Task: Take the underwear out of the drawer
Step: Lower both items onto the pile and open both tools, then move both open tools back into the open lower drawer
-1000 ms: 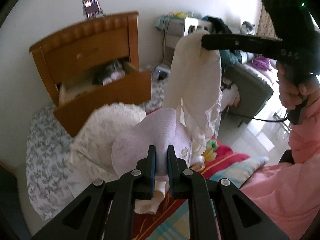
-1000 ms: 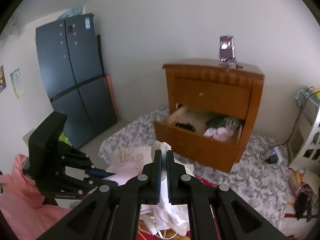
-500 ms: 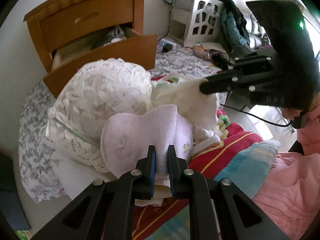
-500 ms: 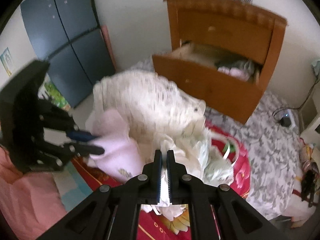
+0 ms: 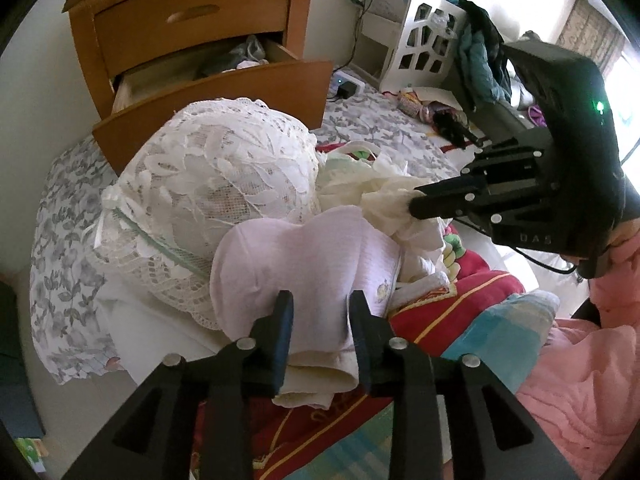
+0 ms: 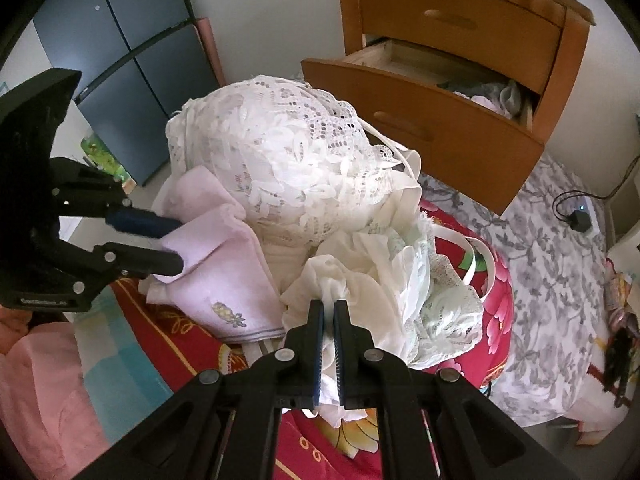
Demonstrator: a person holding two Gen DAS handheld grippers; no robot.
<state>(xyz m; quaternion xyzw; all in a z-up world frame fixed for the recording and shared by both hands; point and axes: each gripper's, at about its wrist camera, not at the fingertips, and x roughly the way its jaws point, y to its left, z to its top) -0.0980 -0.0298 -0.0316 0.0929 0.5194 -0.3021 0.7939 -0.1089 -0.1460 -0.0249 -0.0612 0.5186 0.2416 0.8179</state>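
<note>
Underwear pile, centre of both views, resting on a red floral cushion [image 6: 492,276]. Contents: white lace garment [image 5: 216,176] on top and toward the upper left in the left wrist view; pale pink garment [image 5: 304,264] below it, bearing a small embroidered motif near its hem; cream garment [image 6: 348,284] bunched at the right of the pile in the left wrist view, with pale green lace trim beside it.

Left gripper [image 5: 320,312], bottom centre of its own view: jaws have just been opening and stand narrowly apart, the pink garment lying between them, the pads no longer pressing it. In the right wrist view the same gripper enters from the left edge, its two fingers spread above and below a fold of the pink cloth.

Right gripper [image 6: 327,312], bottom centre of its own view: jaws closed to a slit, pinching a twist of the cream garment.

Drawer [image 5: 216,92], upper left of the left wrist view, upper right of the right wrist view: pulled out from a wooden cabinet [image 6: 472,4], some clothes still inside at its far end.

Grey floral sheet [image 6: 552,248] beneath the cabinet. Pink sleeve [image 5: 592,384] at lower right of the left wrist view.
</note>
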